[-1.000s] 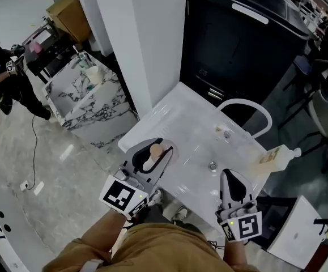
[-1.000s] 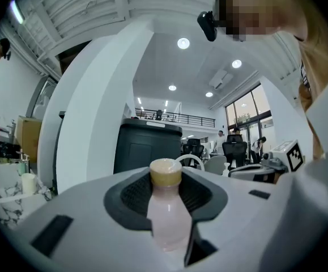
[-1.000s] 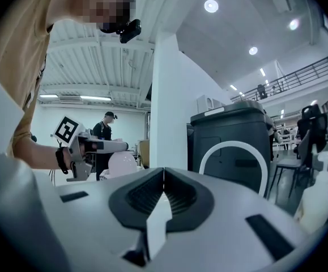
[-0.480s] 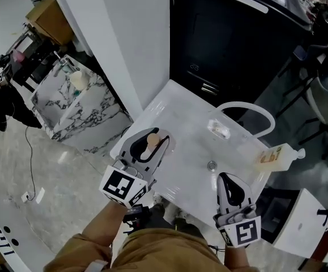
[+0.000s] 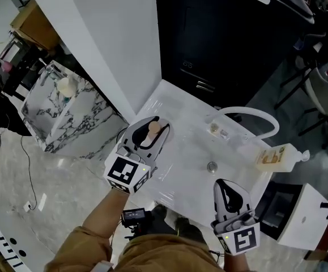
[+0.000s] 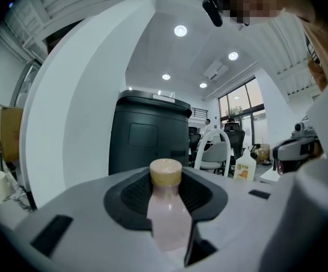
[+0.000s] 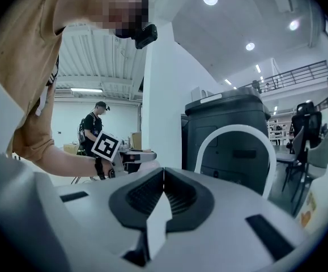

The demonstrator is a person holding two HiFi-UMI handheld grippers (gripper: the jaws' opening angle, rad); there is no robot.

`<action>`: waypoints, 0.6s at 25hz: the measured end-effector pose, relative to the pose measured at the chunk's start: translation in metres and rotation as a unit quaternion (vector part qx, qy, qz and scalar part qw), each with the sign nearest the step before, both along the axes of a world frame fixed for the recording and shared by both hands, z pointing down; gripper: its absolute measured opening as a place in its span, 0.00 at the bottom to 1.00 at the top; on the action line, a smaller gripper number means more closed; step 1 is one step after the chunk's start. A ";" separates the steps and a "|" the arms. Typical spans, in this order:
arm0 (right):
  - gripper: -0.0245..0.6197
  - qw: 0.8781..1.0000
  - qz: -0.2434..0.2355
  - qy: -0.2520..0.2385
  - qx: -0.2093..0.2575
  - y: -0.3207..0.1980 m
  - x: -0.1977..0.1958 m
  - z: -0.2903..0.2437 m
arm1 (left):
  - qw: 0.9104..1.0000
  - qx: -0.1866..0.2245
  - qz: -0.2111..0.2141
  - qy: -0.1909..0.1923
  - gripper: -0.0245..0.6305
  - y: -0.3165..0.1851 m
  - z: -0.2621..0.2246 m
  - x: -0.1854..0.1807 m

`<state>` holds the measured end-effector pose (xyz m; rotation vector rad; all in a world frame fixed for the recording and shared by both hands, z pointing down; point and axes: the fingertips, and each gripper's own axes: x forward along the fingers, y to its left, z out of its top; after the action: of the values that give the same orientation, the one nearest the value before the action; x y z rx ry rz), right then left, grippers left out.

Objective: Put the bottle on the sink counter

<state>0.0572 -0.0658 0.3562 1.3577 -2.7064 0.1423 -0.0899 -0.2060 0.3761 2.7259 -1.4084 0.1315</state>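
- Though I look for a brand on the bottle (image 6: 166, 214), it shows none: a smooth, pale pink plastic body, rounded at the shoulder, under a tan round cap.
- The left gripper (image 5: 155, 123) is clamped on that bottle, its ribbed black pads pressing the neck and body from either side.
- The bottle stands upright in that grip over the left end of the sink counter (image 5: 178, 183); I cannot tell whether its base touches the surface.
- The right gripper (image 5: 225, 185) is empty, with its jaws pressed together, and hovers at the counter's near edge, well apart from the left one.
- Each gripper has a grey matte shell and a cube with black-and-white square markers; the left cube (image 5: 127, 174) and the right cube (image 5: 240, 238) show patterns only, no words.
- The counter is glossy white, with a shallow basin and a small round metal drain (image 5: 211, 166).
- A white faucet (image 5: 248, 111) curves in a smooth arch over the far side of the basin.
- At the counter's right end lies a soap bottle (image 5: 276, 156) of clear plastic with an orange-and-yellow label; its print is too small to read.
- Behind the counter stands a tall black cabinet (image 5: 226, 33) with a dull finish, beside a plain white pillar (image 5: 107, 44).
- To the left sits a second counter (image 5: 67, 118) in white marble with dark veins.
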 end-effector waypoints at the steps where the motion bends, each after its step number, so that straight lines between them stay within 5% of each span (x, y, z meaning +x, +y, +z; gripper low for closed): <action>1: 0.05 1.000 0.005 -0.009 0.003 -0.003 -0.001 -0.003 | 1.000 0.000 0.003 -0.002 0.23 -0.006 0.004 0.001; 15: 0.05 0.999 0.041 -0.020 -0.007 -0.024 -0.002 0.004 | 0.999 -0.010 0.035 -0.022 0.23 -0.072 0.051 0.021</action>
<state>0.0556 -0.0897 0.3600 1.4785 -2.6767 0.1975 -0.0690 -0.2783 0.4271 2.7732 -1.3147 0.2094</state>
